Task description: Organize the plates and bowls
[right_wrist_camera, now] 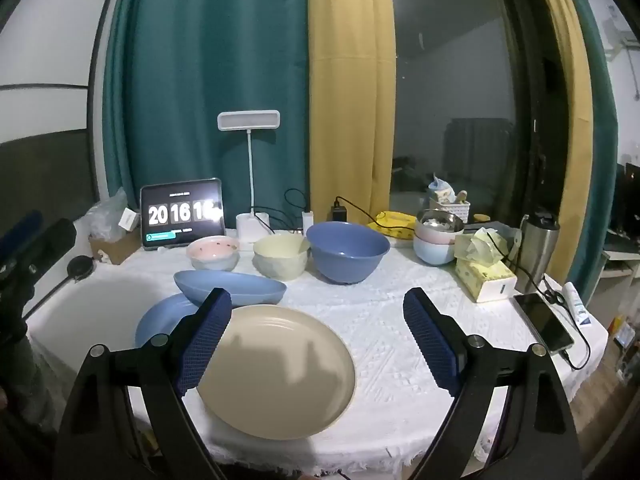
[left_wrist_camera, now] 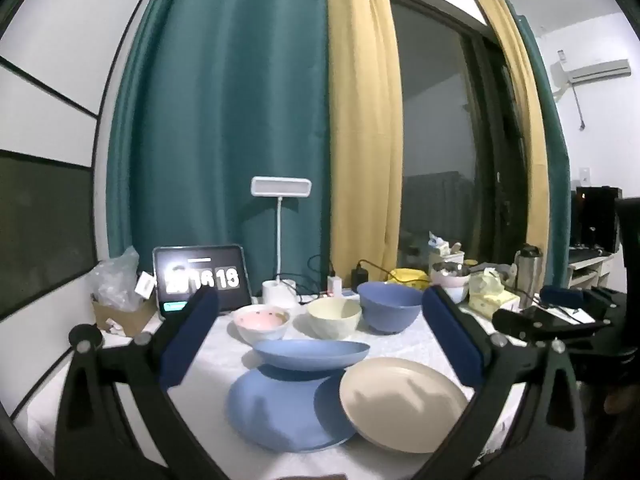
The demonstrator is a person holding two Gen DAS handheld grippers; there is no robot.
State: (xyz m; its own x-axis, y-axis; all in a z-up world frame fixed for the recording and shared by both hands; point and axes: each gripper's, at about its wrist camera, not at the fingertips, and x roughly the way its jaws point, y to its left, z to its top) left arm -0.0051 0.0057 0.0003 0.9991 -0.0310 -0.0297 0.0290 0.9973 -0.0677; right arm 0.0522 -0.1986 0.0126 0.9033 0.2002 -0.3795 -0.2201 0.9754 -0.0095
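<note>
Barely begun, by the look of it. Both grippers, left (left_wrist_camera: 316, 340) and right (right_wrist_camera: 316, 340), spread wide, grasping nothing. Near: beige plate (right_wrist_camera: 276, 368) overlapping flat blue plate (left_wrist_camera: 276, 412), blue oval dish (right_wrist_camera: 230, 288) just beyond. Far row: pink bowl (right_wrist_camera: 213, 254), cream bowl (right_wrist_camera: 280, 256), blue bowl (right_wrist_camera: 346, 252), unstacked. All sorting left.
</note>
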